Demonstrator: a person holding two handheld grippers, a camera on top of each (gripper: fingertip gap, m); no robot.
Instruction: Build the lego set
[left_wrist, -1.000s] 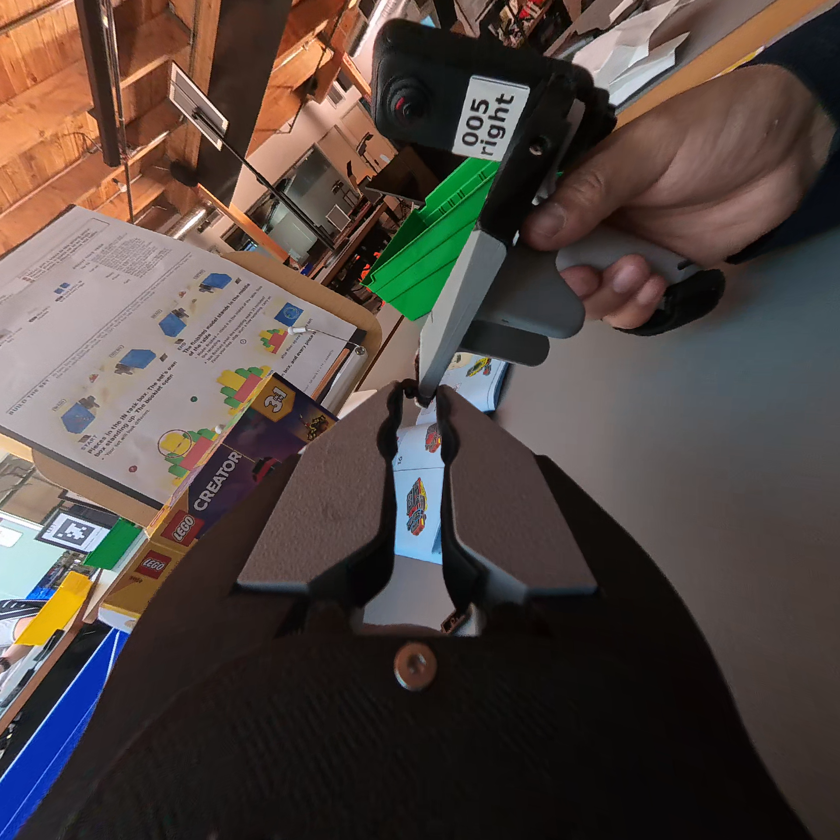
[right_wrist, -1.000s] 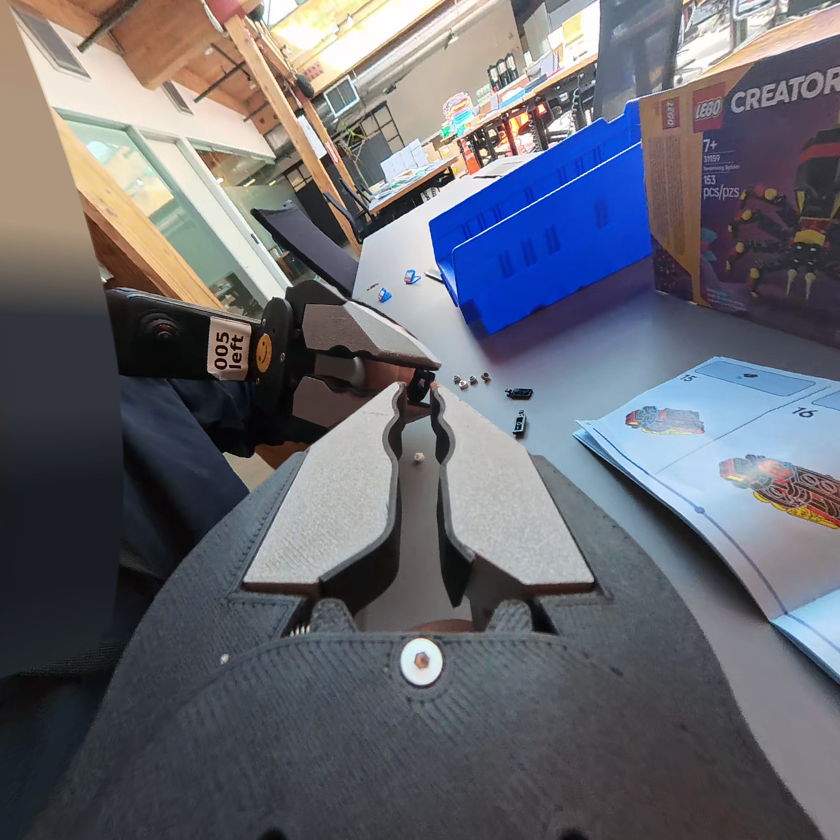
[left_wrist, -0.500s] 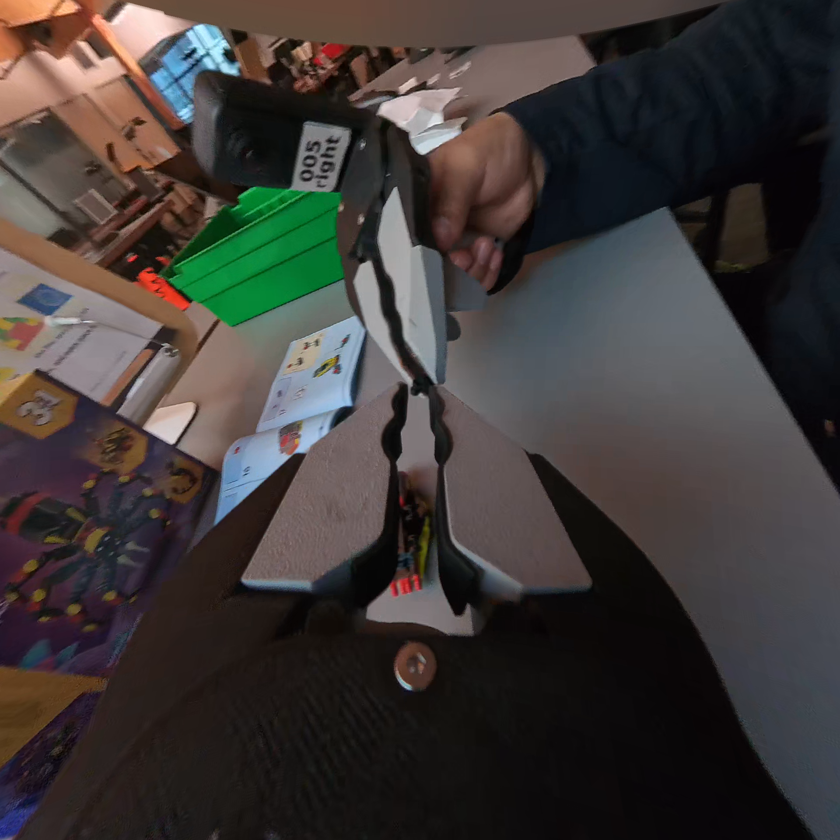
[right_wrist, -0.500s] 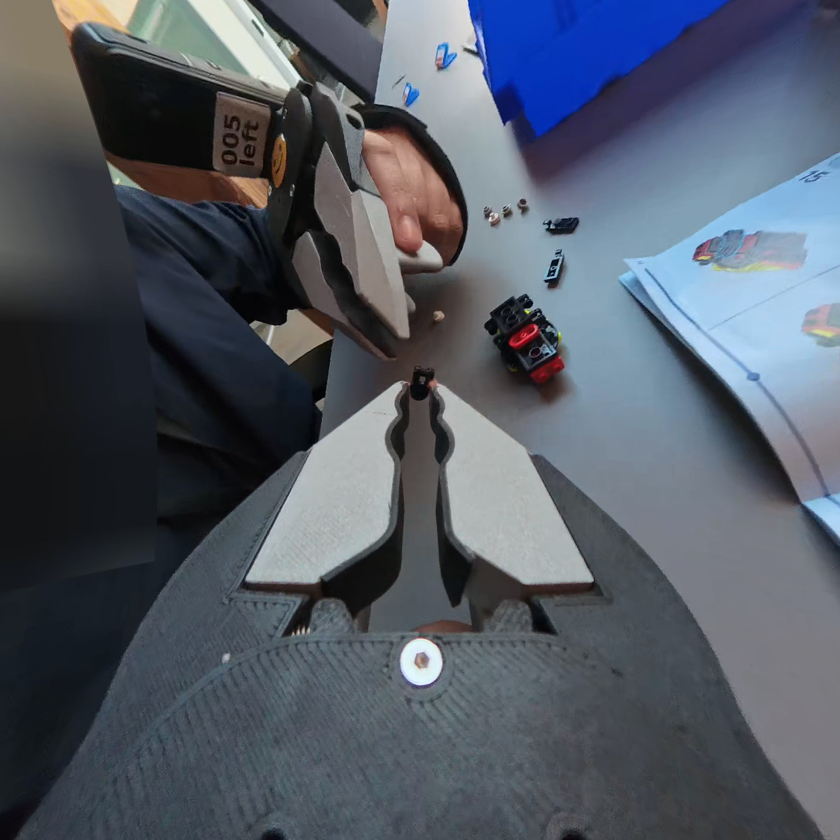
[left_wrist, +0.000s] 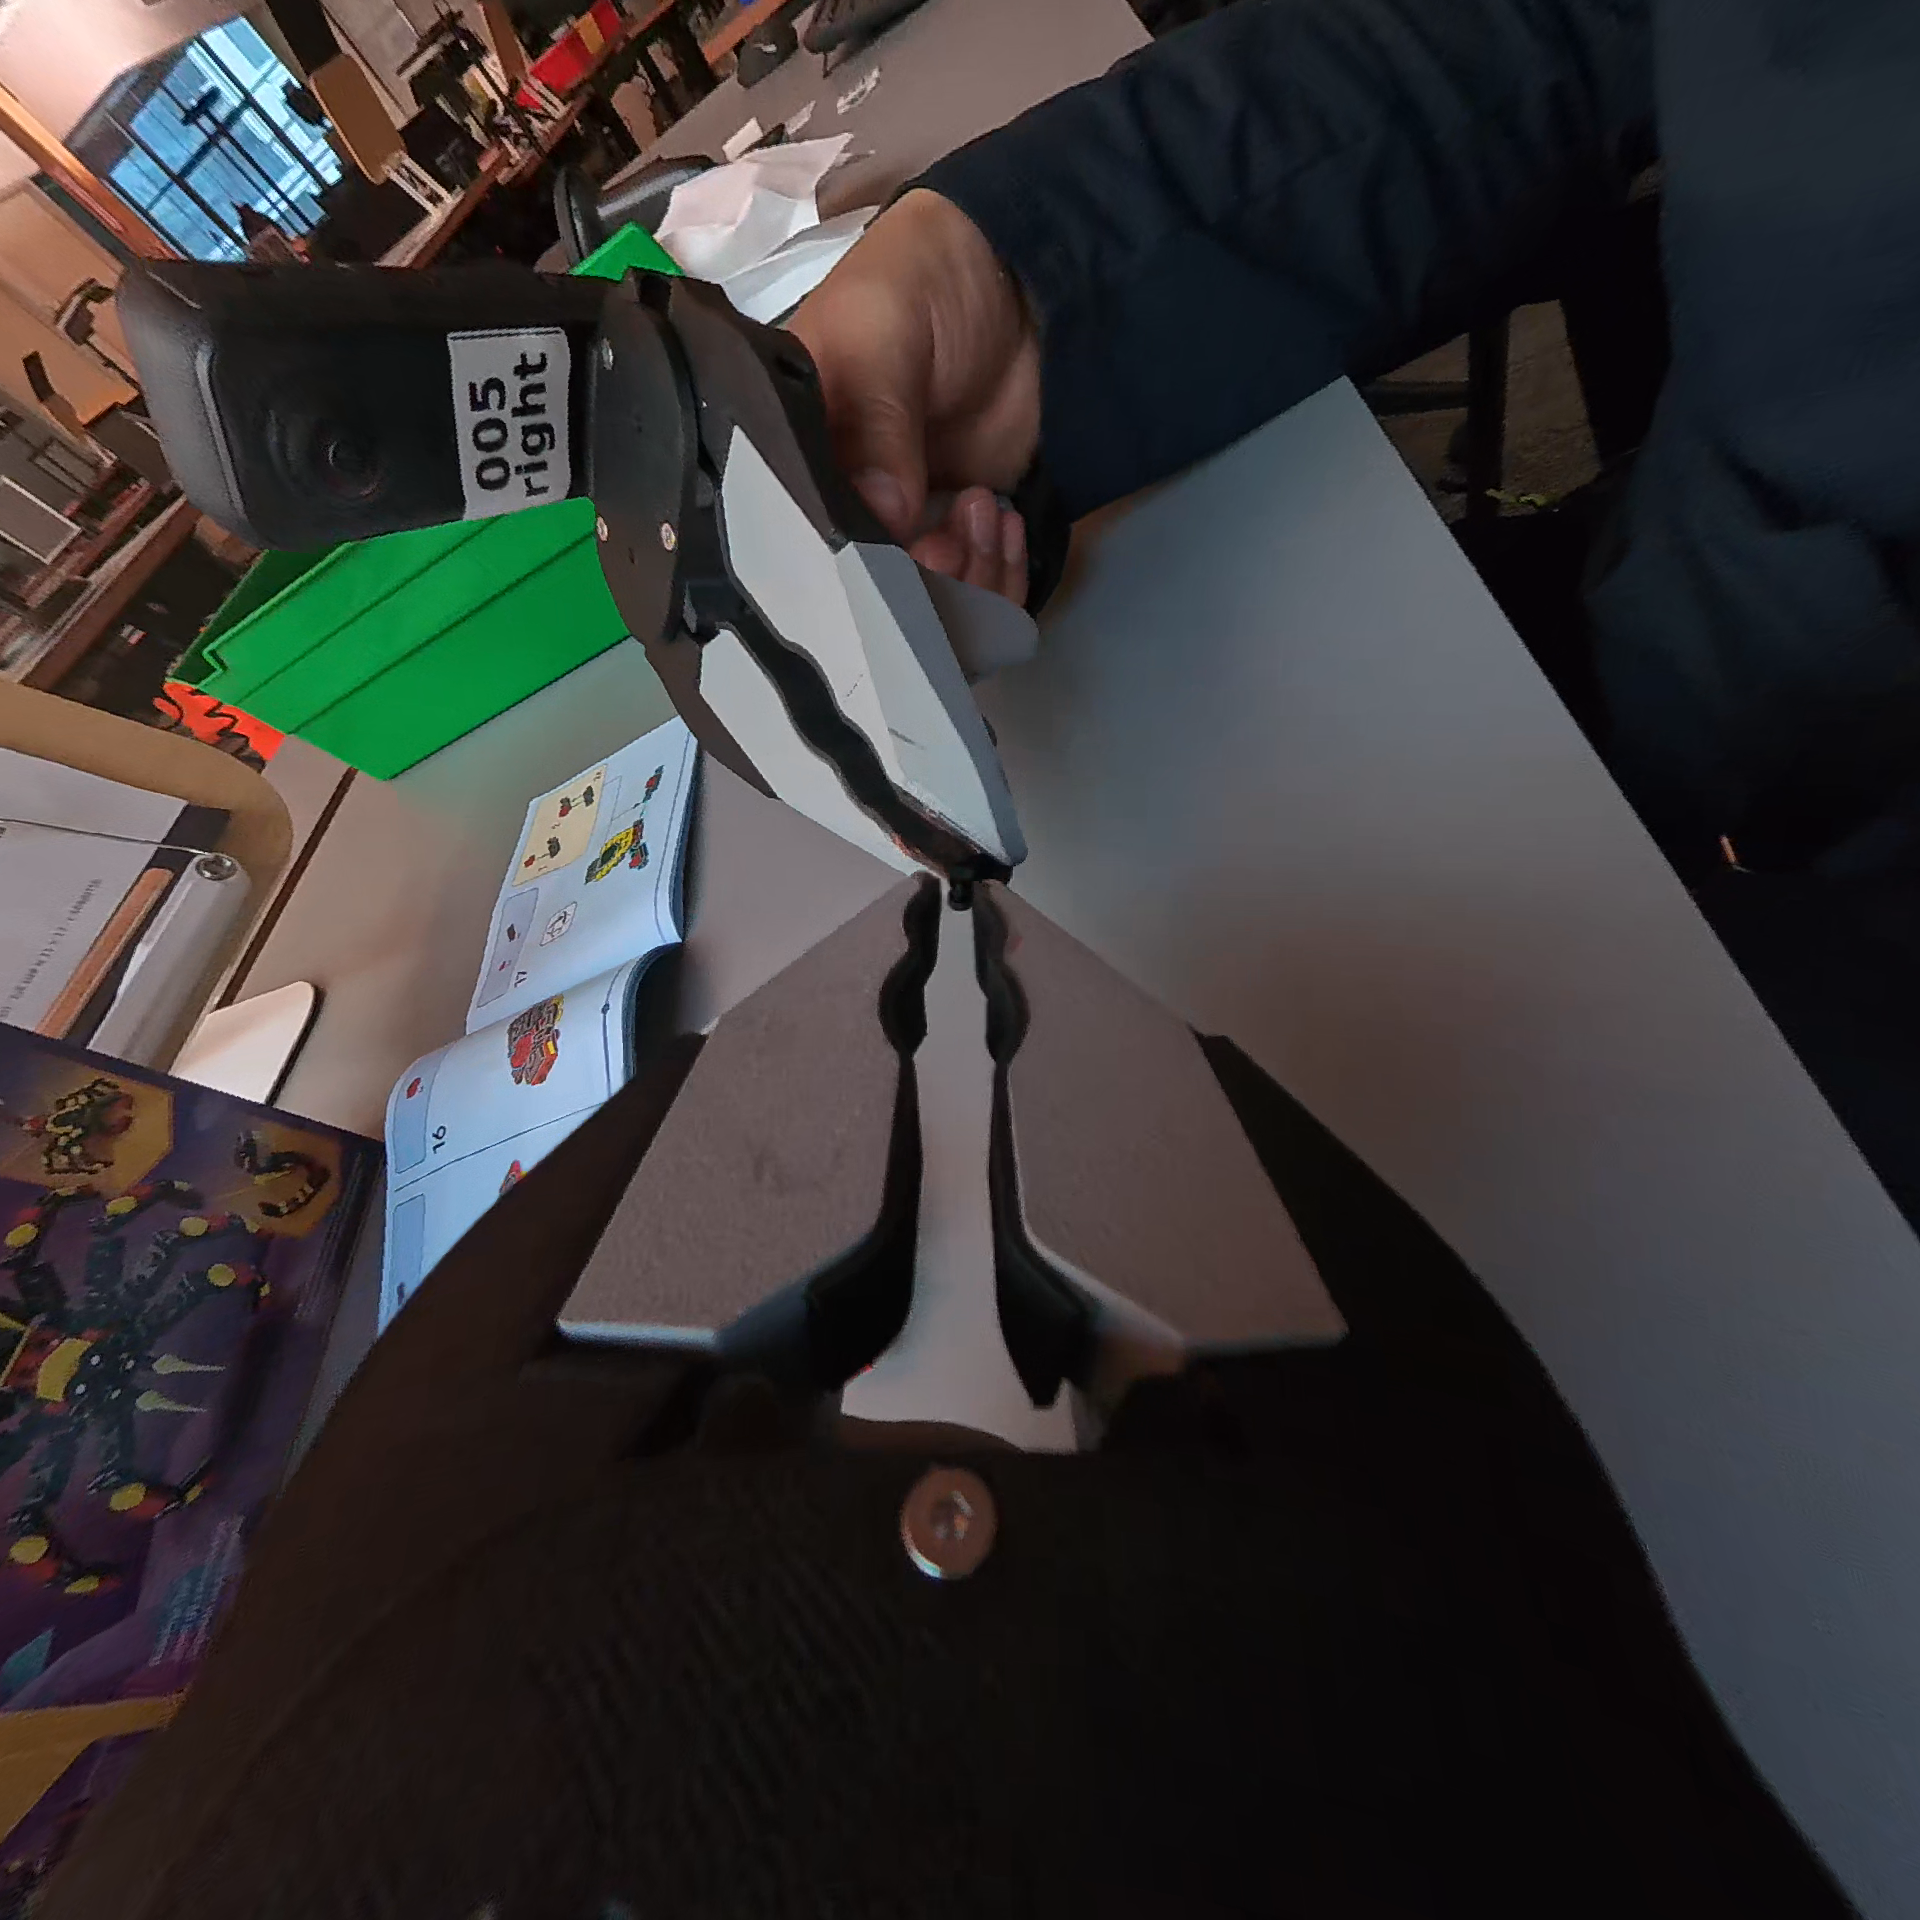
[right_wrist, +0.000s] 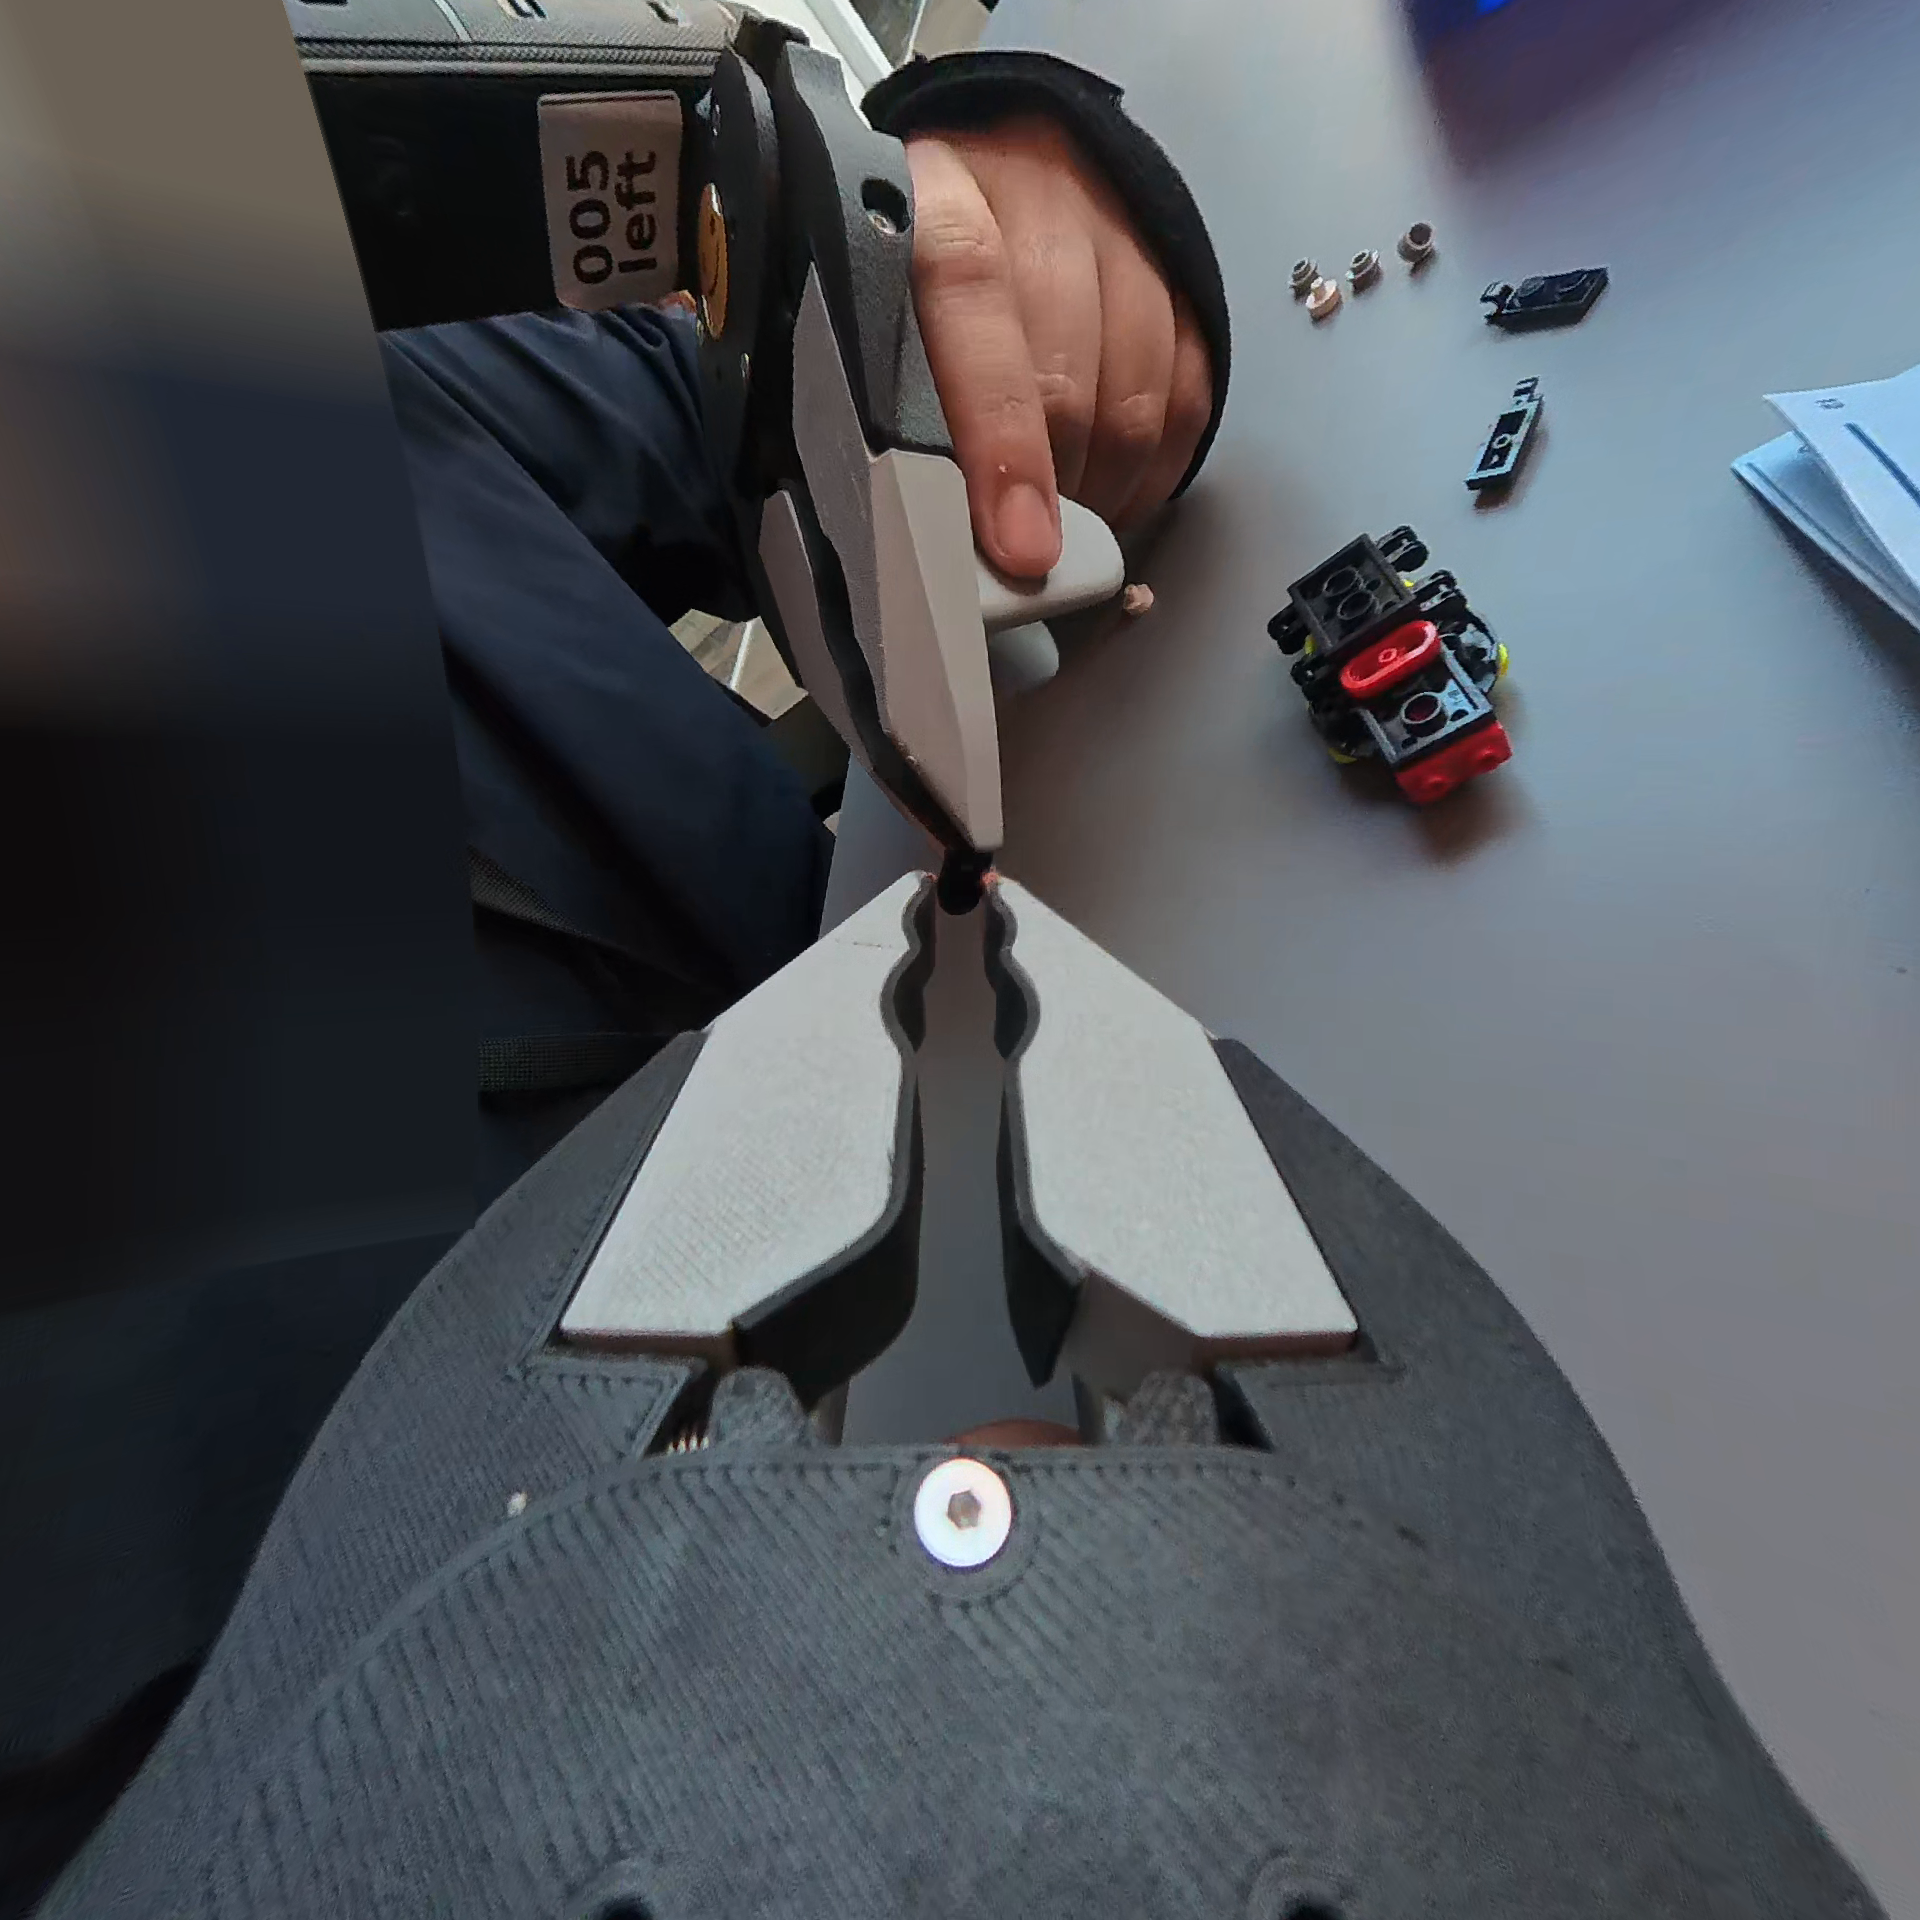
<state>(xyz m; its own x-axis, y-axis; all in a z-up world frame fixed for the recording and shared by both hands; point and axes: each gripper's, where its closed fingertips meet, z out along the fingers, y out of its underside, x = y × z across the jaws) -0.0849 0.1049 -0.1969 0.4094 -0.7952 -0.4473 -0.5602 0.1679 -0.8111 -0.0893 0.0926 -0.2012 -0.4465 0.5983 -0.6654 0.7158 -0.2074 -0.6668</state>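
Both gripper tips now meeting, right gripper (right_wrist: 958, 891) clamped on small black piece (right_wrist: 956, 890), left gripper (left_wrist: 954, 900) nearly closed beside it

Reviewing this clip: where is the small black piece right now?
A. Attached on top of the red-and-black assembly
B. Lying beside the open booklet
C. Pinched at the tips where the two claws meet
C: the small black piece sits between the right claw tips, with the left claw touching it from above.

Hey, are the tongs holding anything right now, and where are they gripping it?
A tiny black lego piece is pinched at the very tips of the right tongs. The left tongs meet it tip to tip; whether they grip it too cannot be told.
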